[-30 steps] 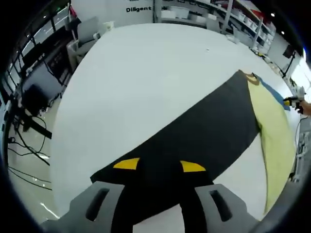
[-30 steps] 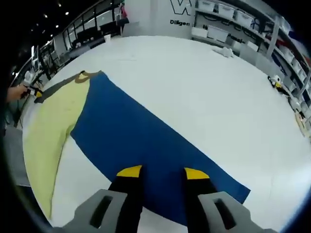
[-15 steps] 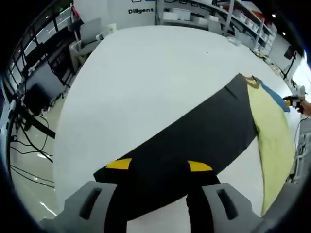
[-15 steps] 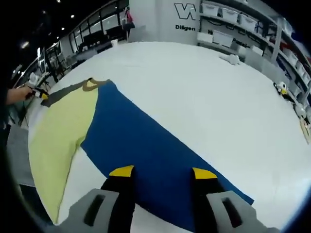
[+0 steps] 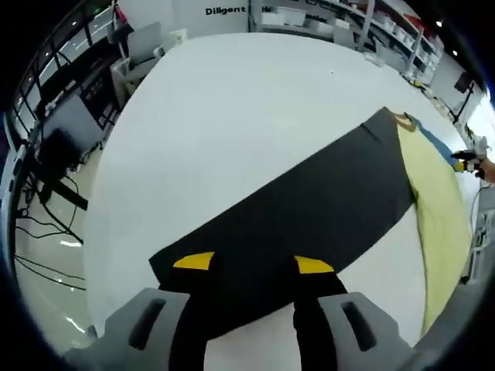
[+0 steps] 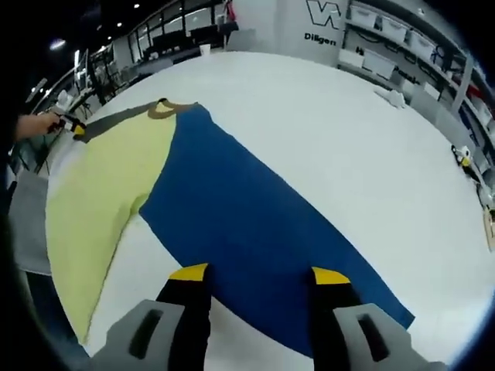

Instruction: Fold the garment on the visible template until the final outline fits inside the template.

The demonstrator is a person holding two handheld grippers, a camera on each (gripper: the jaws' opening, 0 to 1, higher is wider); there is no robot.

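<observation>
Black cloth, one long sleeve of the three-colour garment (image 5: 309, 216), runs across the left gripper view from the lower left toward the upper right, flat on the large white table (image 5: 232, 100). The left gripper (image 5: 252, 264) stands at the bottom centre with its yellow-tipped jaws spread apart over the sleeve's end, and no cloth is pinched between them. The pale yellow body panel (image 5: 441, 209) of the garment lies at the right edge of this view. In the right gripper view the blue sleeve (image 6: 255, 224) goes from the upper left down to the lower right, and the yellow panel is on its left side. The right gripper (image 6: 260, 273) is at the bottom centre, jaws also wide apart above the blue cloth, holding nothing. At the far left edge a person's hand (image 6: 35, 124) with the other yellow-tipped gripper is seen near the garment's olive collar (image 6: 161, 108). Shelves with white boxes (image 6: 387, 39) stand behind the table in the upper right.
</observation>
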